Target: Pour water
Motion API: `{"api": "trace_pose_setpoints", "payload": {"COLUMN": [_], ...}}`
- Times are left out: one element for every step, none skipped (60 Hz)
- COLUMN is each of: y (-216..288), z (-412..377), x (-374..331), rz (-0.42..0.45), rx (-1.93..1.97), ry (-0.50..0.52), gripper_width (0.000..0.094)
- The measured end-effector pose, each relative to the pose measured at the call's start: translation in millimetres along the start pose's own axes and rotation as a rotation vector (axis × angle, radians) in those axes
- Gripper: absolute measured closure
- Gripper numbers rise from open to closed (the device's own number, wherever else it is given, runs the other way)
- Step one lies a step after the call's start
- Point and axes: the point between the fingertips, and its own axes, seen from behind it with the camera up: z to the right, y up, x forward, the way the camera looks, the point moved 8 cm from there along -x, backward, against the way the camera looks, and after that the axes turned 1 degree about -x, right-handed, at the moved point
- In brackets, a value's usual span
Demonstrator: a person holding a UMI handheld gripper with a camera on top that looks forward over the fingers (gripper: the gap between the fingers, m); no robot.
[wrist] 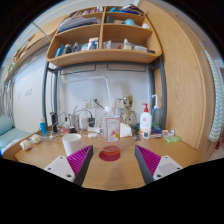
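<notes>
Holding my gripper point(110, 162) low over the wooden desk point(120, 172), I keep its fingers spread wide with nothing between them. Off toward the desk's left edge stands a white cup point(72, 143), just ahead of my left finger's pad point(79, 160). Between the fingers and slightly beyond them sits a small pink dish point(109, 154). Along the desk's back edge to the right stands a white pump bottle point(146, 121). Shelves point(105, 50) hang above, crowded with items.
</notes>
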Motion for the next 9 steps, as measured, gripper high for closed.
{"api": "trace_pose_setpoints", "payload": {"y": [-0.7,-0.9,-1.2,-1.1,-1.1,-0.7,-0.4,-0.3,-0.2], "z": [0.5,1.1,1.4,1.8,2.2,2.5,2.6,2.4,2.2], "x": [-0.5,-1.4,-2.2,-2.7,-3.0,-3.4,-3.8,-4.0,-4.2], "rz": [-0.002,-0.001,0.0,0.002,0.003,0.004,0.005,0.006,0.005], "rx": [-0.001,0.002,0.007,0.012,0.016,0.019,0.022,0.025,0.029], "ry": [-0.002,-0.004,-0.007,-0.008,-0.008,-0.007,-0.006,-0.006,-0.005], "gripper_width": [0.0074,0.0075,0.0074,0.0075,0.0076,0.0076,0.0076,0.0076,0.0074]}}
